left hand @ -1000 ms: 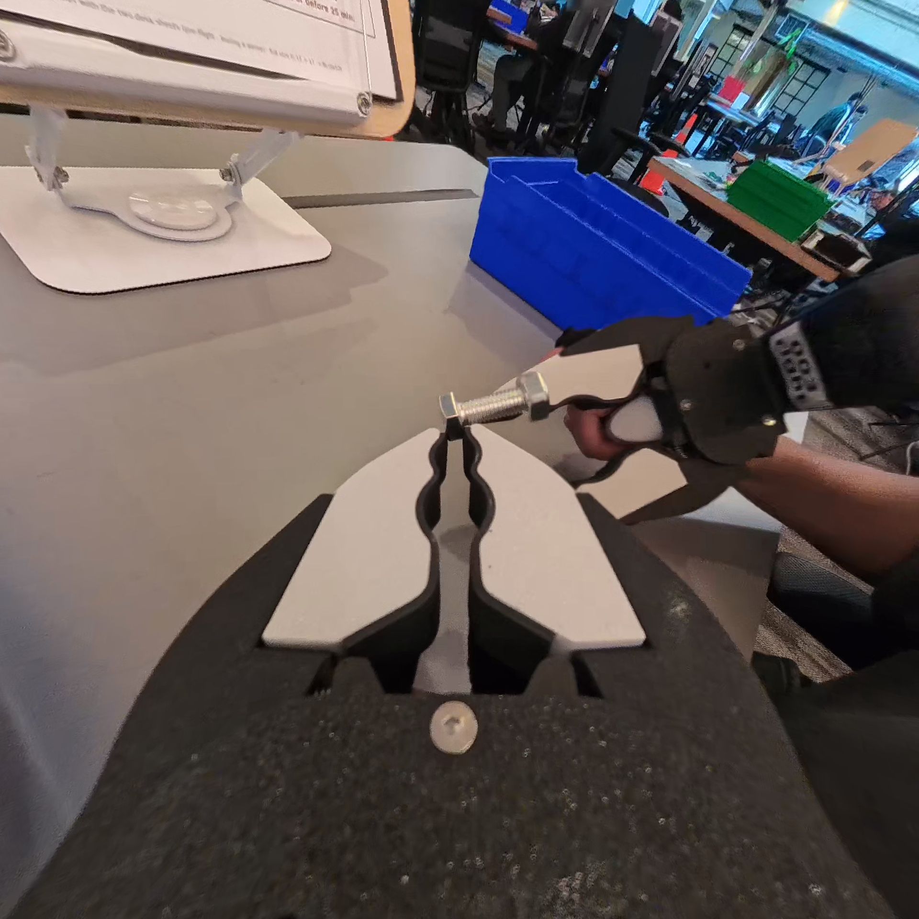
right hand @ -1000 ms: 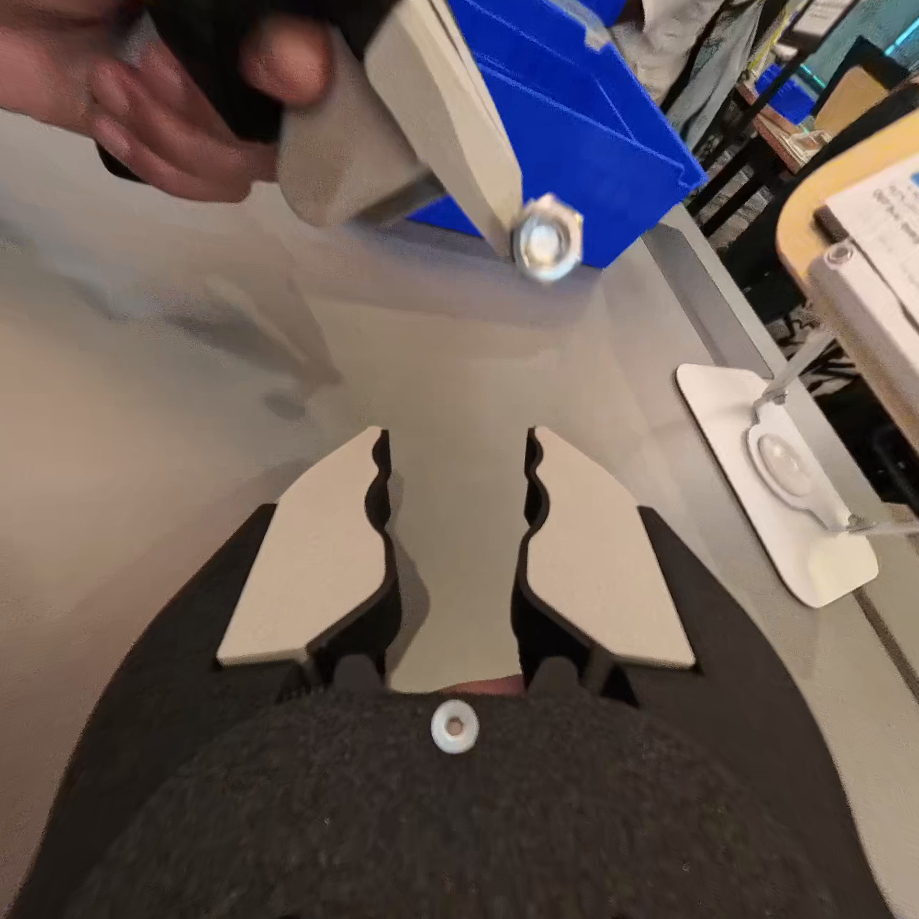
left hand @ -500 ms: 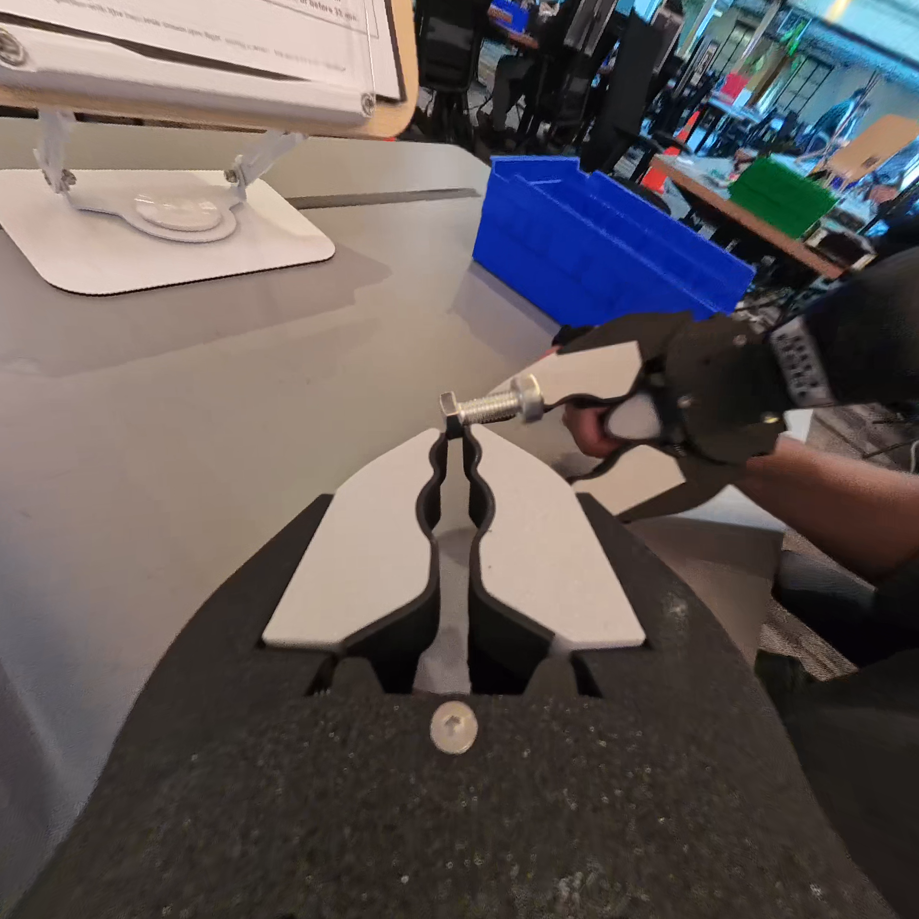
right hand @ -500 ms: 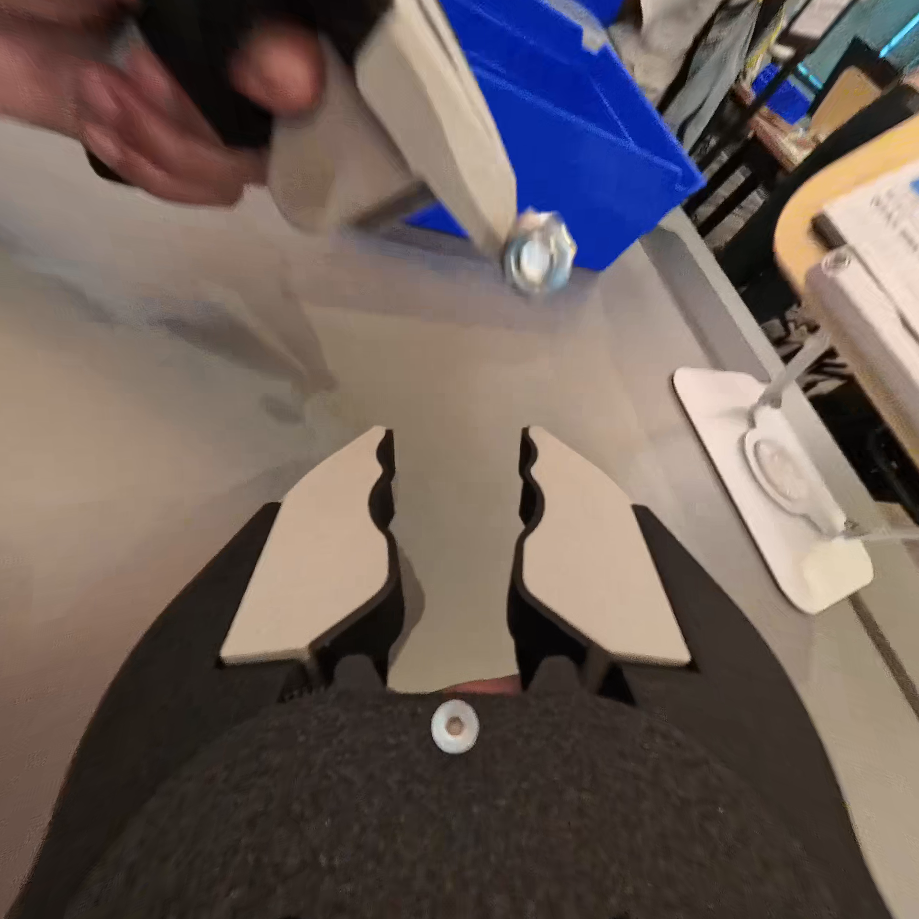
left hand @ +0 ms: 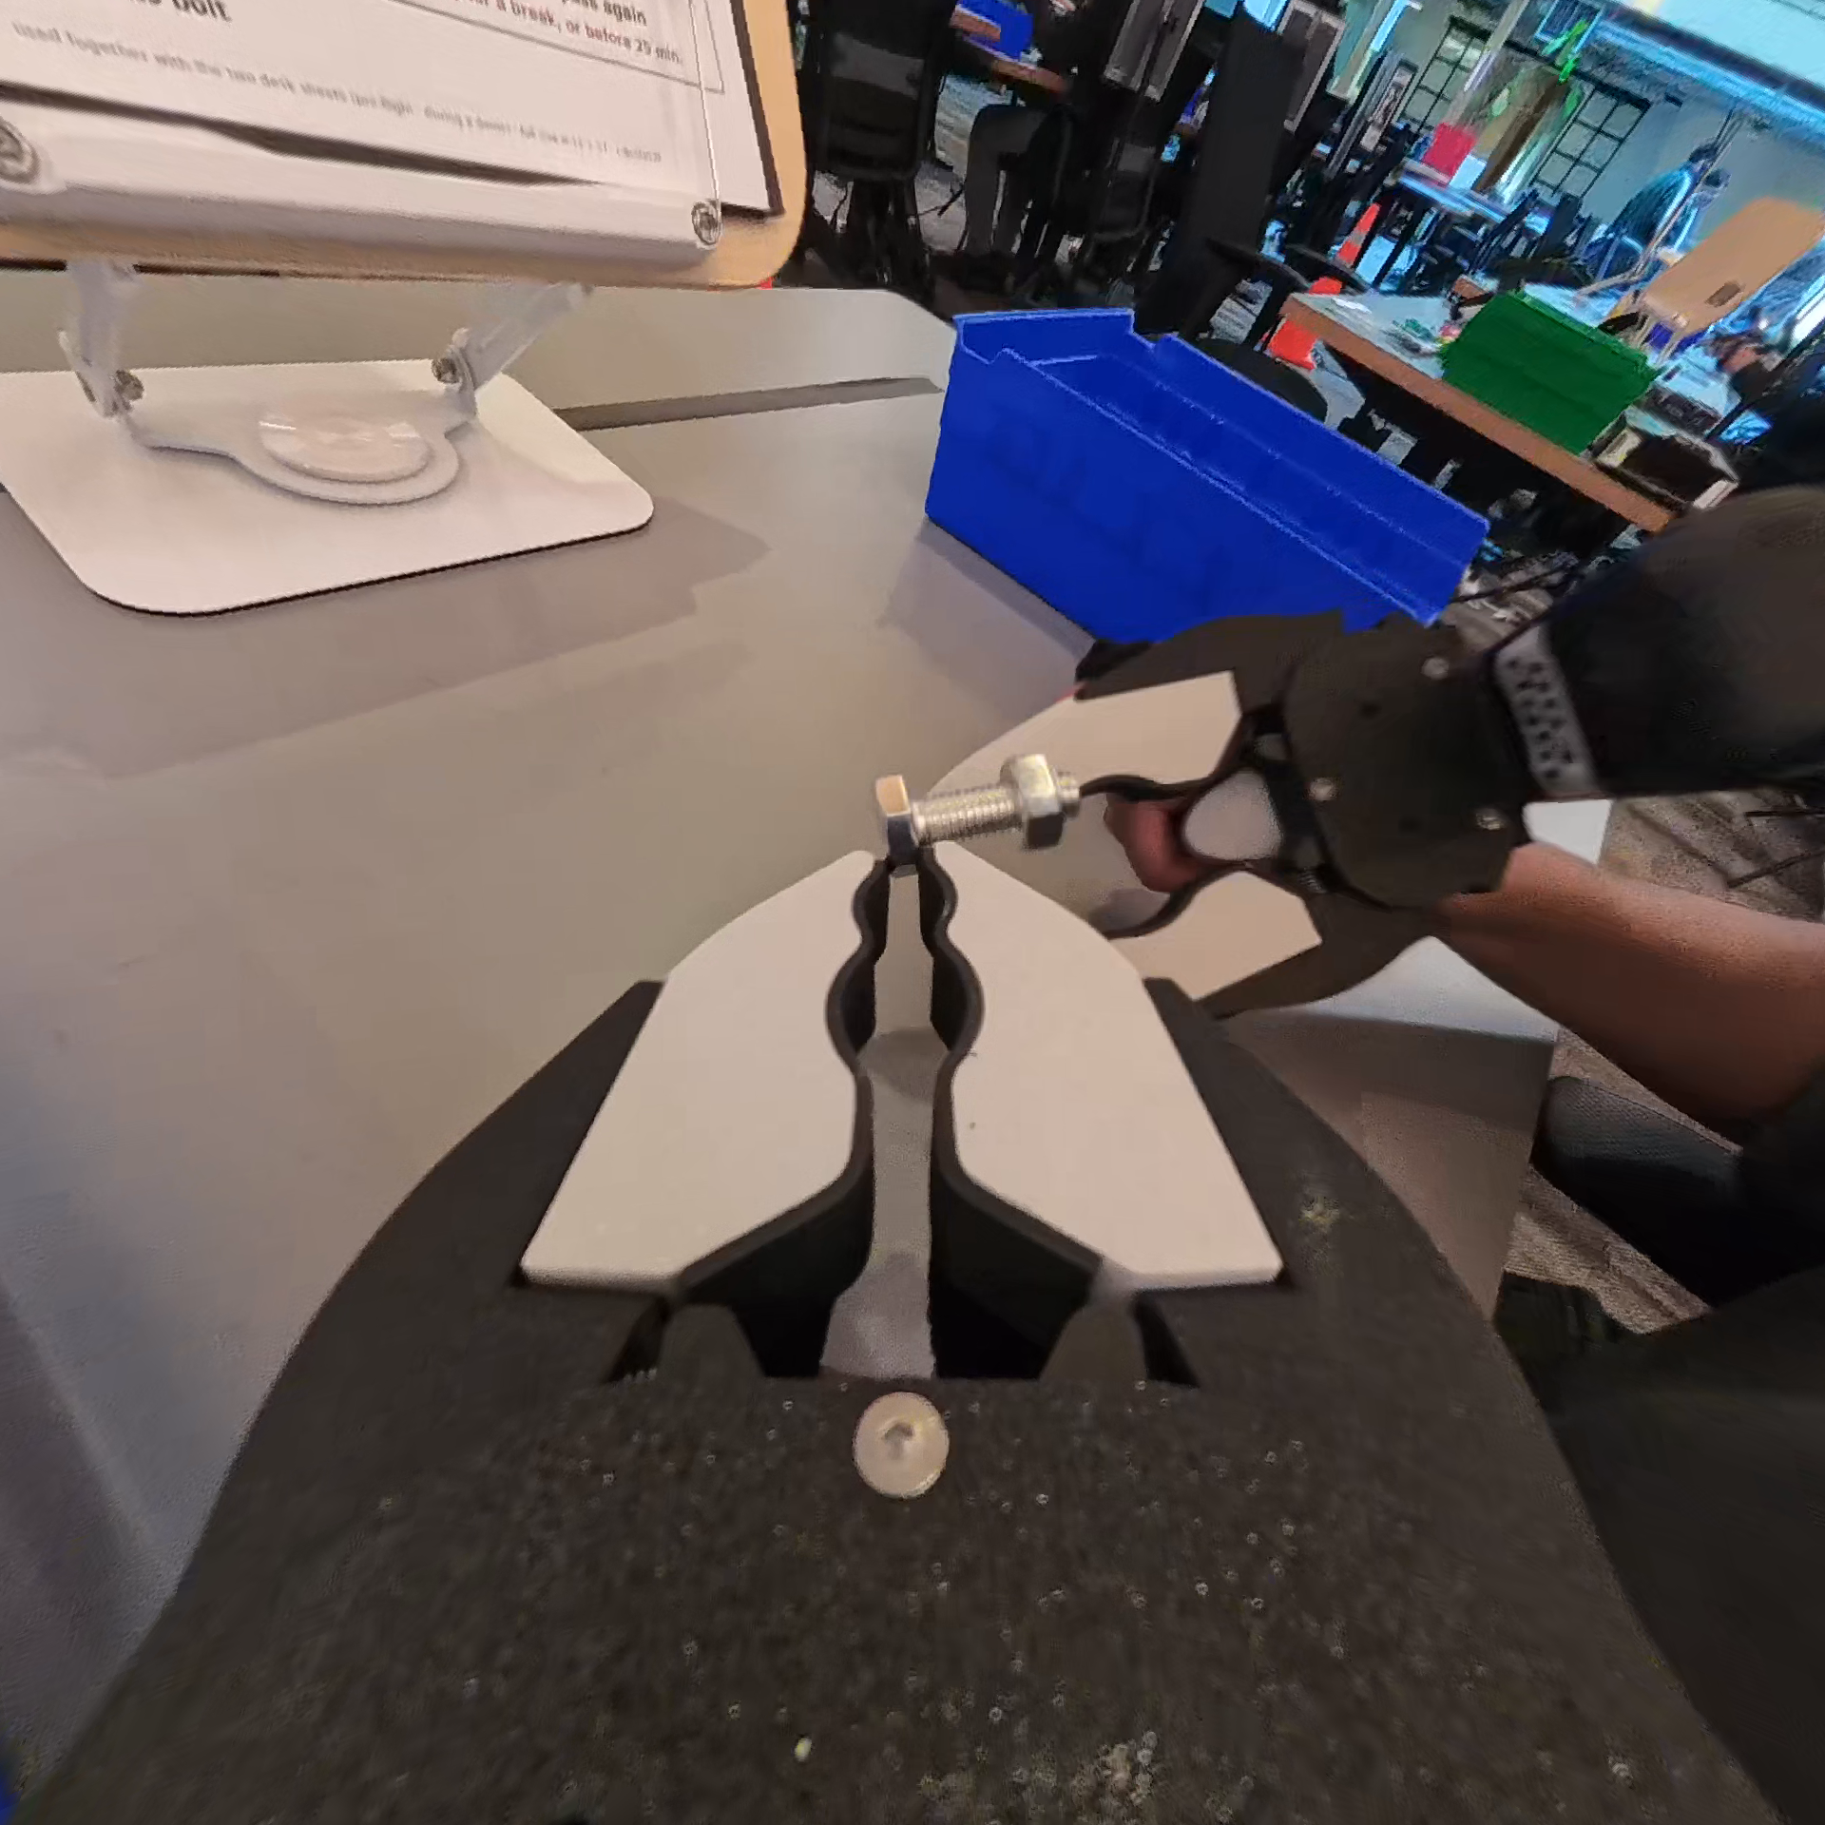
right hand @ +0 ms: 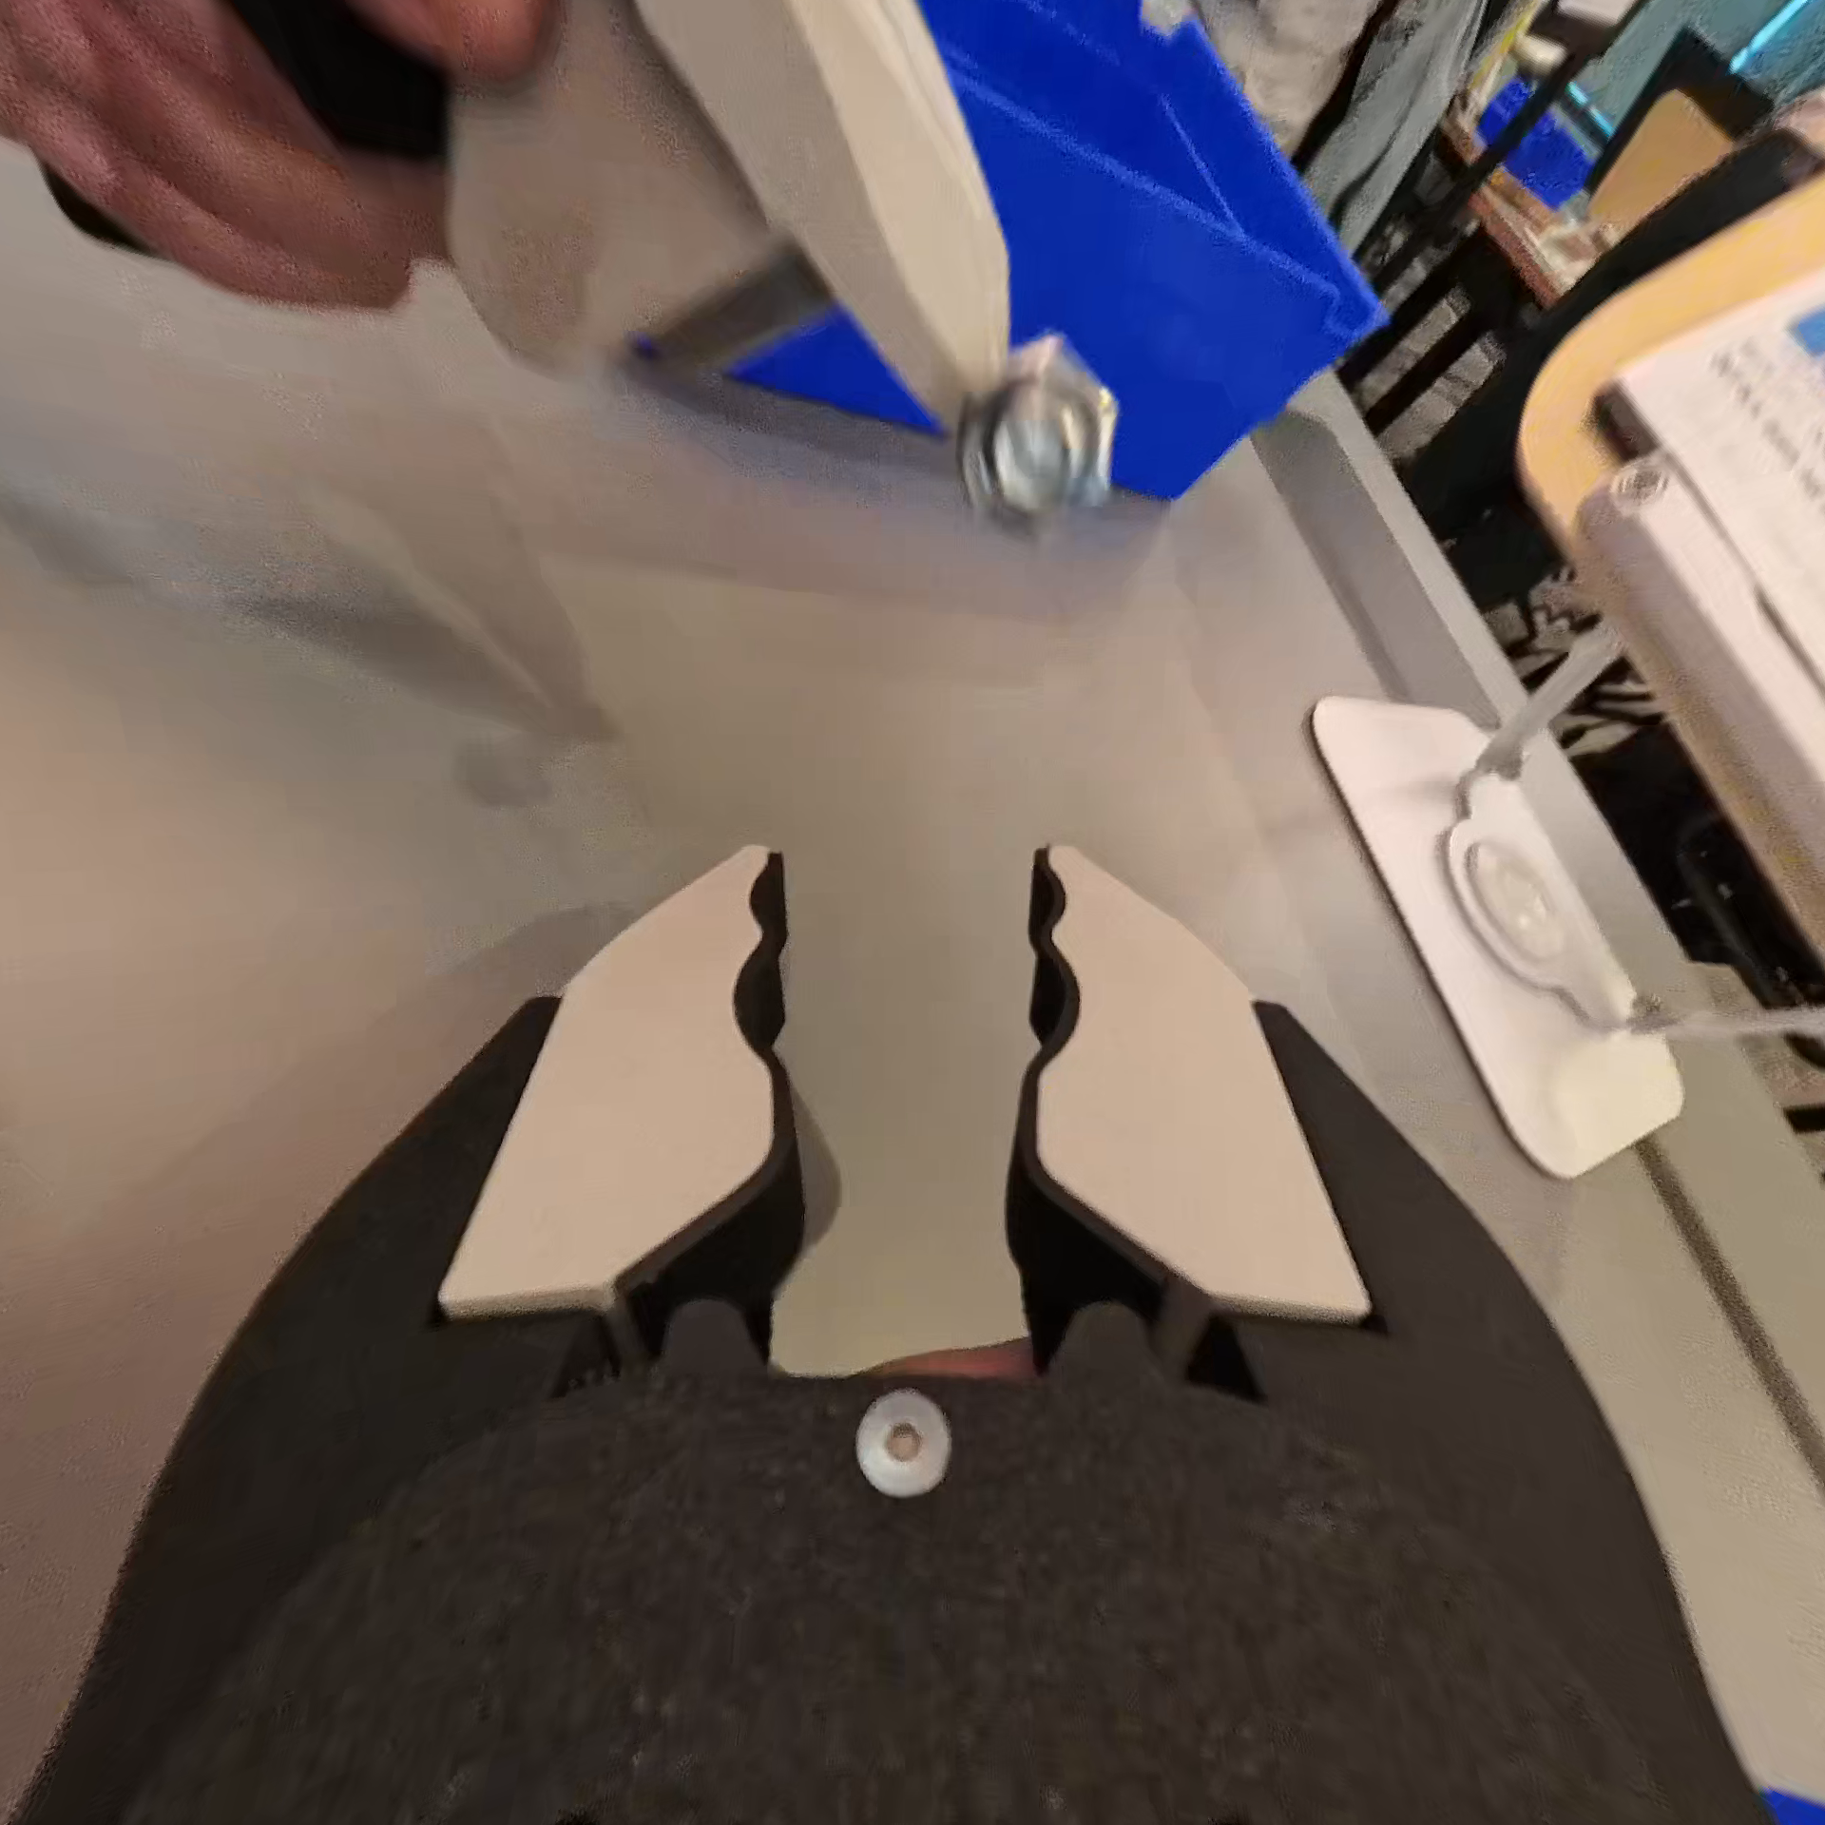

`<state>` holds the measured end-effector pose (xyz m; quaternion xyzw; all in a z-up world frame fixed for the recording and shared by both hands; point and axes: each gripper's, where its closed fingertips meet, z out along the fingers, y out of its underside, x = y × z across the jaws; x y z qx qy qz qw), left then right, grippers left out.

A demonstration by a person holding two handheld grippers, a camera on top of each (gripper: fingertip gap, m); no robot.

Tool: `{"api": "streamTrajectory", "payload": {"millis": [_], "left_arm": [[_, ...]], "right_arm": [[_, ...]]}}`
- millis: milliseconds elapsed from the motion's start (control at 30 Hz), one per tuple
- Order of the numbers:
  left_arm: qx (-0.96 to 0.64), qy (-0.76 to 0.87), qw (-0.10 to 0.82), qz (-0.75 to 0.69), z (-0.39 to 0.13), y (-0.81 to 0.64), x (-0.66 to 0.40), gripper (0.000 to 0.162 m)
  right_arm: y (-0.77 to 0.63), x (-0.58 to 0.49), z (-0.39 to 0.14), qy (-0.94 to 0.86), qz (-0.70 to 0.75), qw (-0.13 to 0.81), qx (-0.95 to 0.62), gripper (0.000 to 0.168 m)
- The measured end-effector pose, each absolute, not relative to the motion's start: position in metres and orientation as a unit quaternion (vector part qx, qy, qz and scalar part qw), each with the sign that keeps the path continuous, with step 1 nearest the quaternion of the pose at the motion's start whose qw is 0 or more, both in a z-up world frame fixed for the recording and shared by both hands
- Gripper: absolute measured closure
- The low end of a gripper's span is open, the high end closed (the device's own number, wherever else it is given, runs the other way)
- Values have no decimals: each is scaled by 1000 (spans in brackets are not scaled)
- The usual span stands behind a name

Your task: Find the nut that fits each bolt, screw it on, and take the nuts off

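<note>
Left tool (left hand: pixel 901 869) is clamped on the head of the bolt (left hand: pixel 963 816), pinched only at the very fingertips, with the shank sticking out sideways to the right, in the air above the grey table (left hand: pixel 395 790). The nut (left hand: pixel 1039 798) sits at the far end of the shank, apparently only a few threads on. Right tool (right hand: pixel 907 869) has its fingers spread apart and holds nothing. In the left wrist view it sits just beside the nut end; whether it touches the nut cannot be told. In the right wrist view the bolt and nut appear end-on and blurred, ahead of and above the fingertips, so the right tool is not lined up with the nut.

Risks, judged from here:
- The tip-only pinch on the bolt head is thin. Any sideways push from the right tool could lever the bolt out, dropping it to the table.
- The nut near the thread end could spin off and fall if turned with no grip on it; it could roll off the table edge, which is close on the right.
- If the right tool closes off-axis, it could catch the shank instead of the nut flats and slip.
- Torque on the nut could rotate the bolt head within the left tool's fingertips instead of turning the thread.

Blue bin (left hand: pixel 1185 504) and white stand (left hand: pixel 326 484) are well apart, not in the way.
</note>
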<state>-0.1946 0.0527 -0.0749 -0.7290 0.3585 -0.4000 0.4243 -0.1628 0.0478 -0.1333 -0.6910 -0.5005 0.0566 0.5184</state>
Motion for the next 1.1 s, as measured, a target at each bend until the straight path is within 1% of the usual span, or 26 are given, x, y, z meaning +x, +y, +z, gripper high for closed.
{"api": "streamTrajectory", "payload": {"millis": [67, 300, 433, 500, 600, 700, 767, 800, 900, 933, 967, 1000, 1100], "left_arm": [[-728, 370, 434, -380, -74, 55, -196, 157], [-735, 370, 427, -374, -83, 54, -193, 157], [-737, 375, 433, -360, -84, 54, -191, 157], [-736, 380, 426, -364, -85, 51, -189, 157], [-737, 380, 420, -369, -87, 49, -187, 157], [-735, 382, 420, -371, -86, 47, -186, 157], [-731, 388, 419, -374, -85, 44, -183, 157], [-730, 390, 420, -373, -85, 43, -182, 156], [-722, 400, 438, -357, -83, 43, -183, 156], [-721, 400, 444, -352, -82, 43, -186, 149], [-719, 400, 446, -351, -81, 43, -189, 130], [-722, 393, 446, -354, -80, 44, -194, 115], [-737, 332, 467, -359, -81, 58, -220, 109]], "right_arm": [[46, -156, -132, -484, 72, 529, -693, 124], [40, -153, -98, -436, 99, 563, -695, 123], [33, -169, -85, -386, 163, 579, -699, 124], [34, -174, -78, -374, 149, 599, -692, 124], [37, -177, -73, -383, 116, 615, -680, 133], [40, -180, -81, -397, 106, 604, -683, 134], [40, -181, -82, -409, 92, 604, -678, 146], [40, -180, -80, -411, 82, 610, -673, 149], [39, -179, -80, -413, 87, 604, -677, 150], [40, -176, -80, -407, 88, 604, -680, 150], [40, -173, -82, -404, 87, 599, -685, 150], [40, -169, -83, -400, 87, 599, -688, 150], [39, -157, -82, -375, 91, 604, -697, 150]]}}
